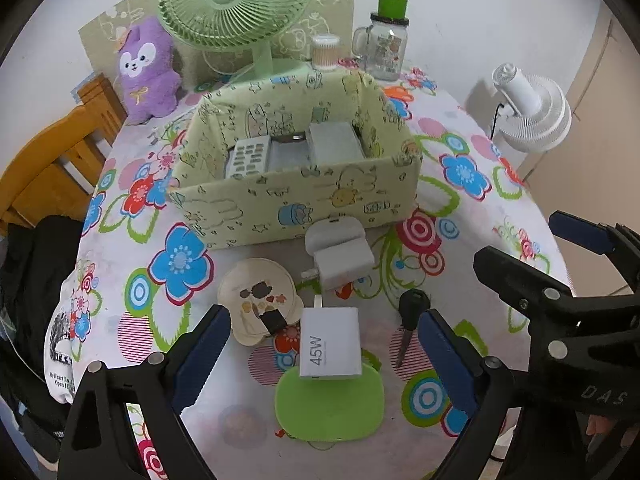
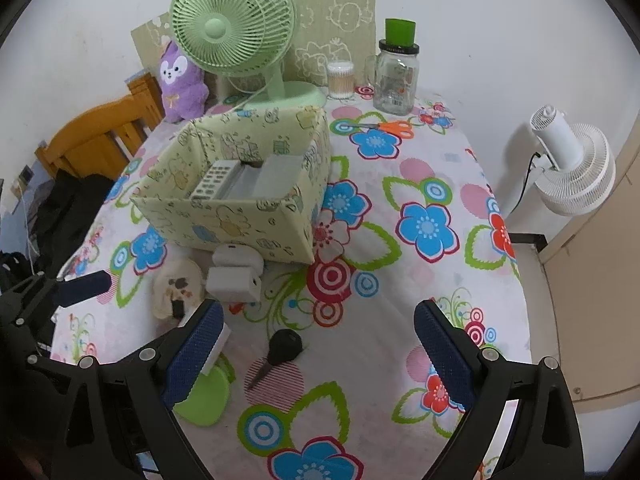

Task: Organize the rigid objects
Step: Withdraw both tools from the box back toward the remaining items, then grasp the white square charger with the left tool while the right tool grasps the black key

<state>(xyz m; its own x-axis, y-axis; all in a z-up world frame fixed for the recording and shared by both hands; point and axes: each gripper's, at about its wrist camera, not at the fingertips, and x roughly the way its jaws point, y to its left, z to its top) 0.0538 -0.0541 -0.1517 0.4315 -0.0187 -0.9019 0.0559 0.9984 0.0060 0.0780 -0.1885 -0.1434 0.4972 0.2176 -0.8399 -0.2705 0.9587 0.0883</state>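
Left hand-held gripper [image 1: 320, 356] is spread over the 45W charger [image 1: 330, 344]; green lid [image 1: 330, 408] beneath could be dragged along.

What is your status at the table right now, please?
Both hand-held grippers open, empty: left over 45W charger, right over key. Box ahead. Nothing blocking.
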